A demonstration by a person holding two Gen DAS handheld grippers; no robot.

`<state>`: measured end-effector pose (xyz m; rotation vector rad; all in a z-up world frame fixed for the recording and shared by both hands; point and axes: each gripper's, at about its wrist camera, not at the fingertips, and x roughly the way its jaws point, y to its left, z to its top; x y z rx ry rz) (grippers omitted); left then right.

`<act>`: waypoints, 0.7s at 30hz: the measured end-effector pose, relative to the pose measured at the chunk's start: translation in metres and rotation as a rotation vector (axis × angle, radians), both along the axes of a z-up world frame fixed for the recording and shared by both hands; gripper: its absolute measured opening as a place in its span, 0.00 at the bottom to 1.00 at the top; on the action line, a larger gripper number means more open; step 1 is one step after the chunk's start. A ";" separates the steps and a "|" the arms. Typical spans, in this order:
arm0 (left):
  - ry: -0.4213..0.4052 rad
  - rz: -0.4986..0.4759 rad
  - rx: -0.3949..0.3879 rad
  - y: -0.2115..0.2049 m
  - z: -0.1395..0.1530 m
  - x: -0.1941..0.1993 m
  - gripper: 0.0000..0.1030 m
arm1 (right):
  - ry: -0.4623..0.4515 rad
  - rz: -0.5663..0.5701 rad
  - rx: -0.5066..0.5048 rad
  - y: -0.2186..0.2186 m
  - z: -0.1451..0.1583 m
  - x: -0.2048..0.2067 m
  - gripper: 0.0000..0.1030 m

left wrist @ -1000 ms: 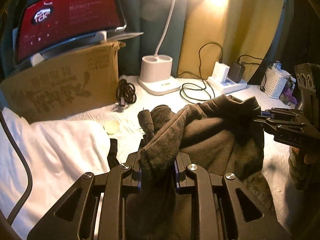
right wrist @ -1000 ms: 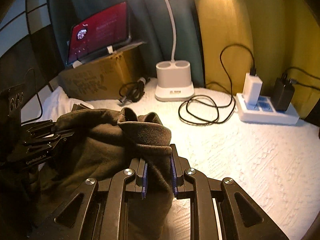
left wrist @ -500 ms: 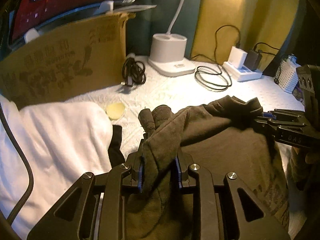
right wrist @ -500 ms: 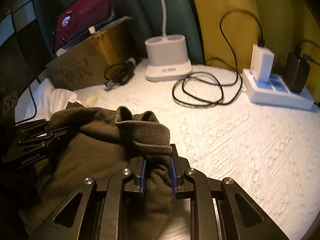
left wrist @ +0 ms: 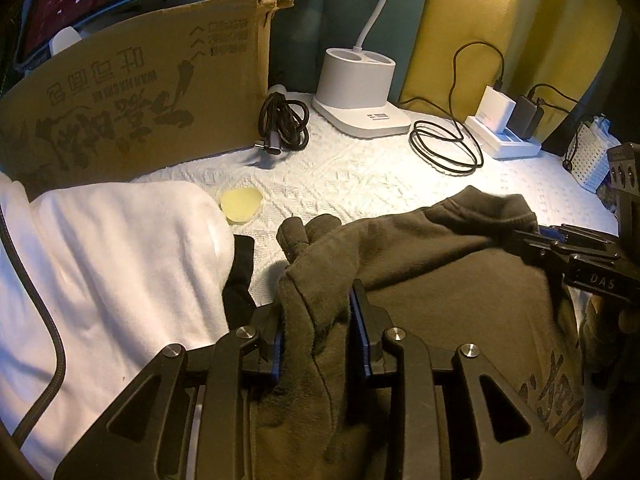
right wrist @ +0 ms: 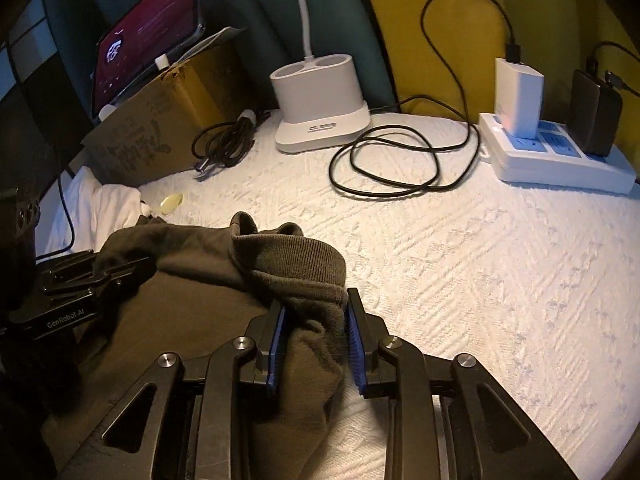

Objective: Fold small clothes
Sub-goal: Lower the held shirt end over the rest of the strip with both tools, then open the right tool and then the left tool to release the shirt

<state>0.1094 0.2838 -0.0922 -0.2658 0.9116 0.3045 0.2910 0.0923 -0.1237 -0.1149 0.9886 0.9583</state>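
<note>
Left wrist view: my left gripper [left wrist: 318,332] has a bunched fold of the olive-brown garment [left wrist: 440,280] between its blue pads; the jaws have just been opening, cloth fills the gap and touches both pads, though whether they press on it I cannot tell. The garment lies spread on the white textured bedcover [left wrist: 360,172], its ribbed edge raised toward my right gripper [left wrist: 532,240], which comes in from the right edge of the frame with its tips at that edge. A white cloth [left wrist: 112,264] sits to the left, a black piece of fabric [left wrist: 240,272] just beside it, and a small pale yellow disc [left wrist: 241,204] beyond. At the back: cardboard box [left wrist: 140,100], coiled black cable [left wrist: 284,124], white lamp base [left wrist: 360,84], power strip [left wrist: 504,140] with chargers. Right wrist view: my right gripper [right wrist: 316,342] has the ribbed cuff between its pads; the jaws have just been opening, and here a gap shows at the right pad, so the fabric sits loose, not pinched. The garment runs left to my left gripper [right wrist: 120,268], over the bedcover. A tablet [right wrist: 148,36] with a red screen leans on the box at back left, and a looped black cord [right wrist: 400,168] lies near the power strip.
</note>
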 end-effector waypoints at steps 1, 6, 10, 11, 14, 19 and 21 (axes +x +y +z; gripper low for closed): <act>0.001 0.001 0.001 0.000 0.000 0.000 0.28 | 0.011 -0.010 0.008 -0.003 0.000 0.002 0.32; 0.005 0.006 0.006 0.000 -0.001 0.001 0.29 | 0.008 -0.059 0.000 -0.014 -0.001 0.009 0.45; 0.005 0.007 0.032 -0.003 0.001 0.000 0.30 | 0.007 -0.077 -0.008 -0.019 -0.001 0.010 0.46; 0.006 0.009 0.041 -0.005 0.002 0.001 0.30 | 0.005 -0.079 -0.012 -0.020 -0.001 0.009 0.46; 0.006 0.014 0.074 -0.007 0.005 -0.001 0.30 | -0.003 -0.087 -0.023 -0.022 0.001 0.008 0.46; 0.014 0.060 0.115 -0.003 0.012 -0.007 0.33 | -0.019 -0.112 -0.032 -0.028 0.003 0.008 0.47; 0.016 0.061 0.138 -0.005 0.014 -0.008 0.35 | -0.028 -0.125 -0.039 -0.031 0.006 0.007 0.47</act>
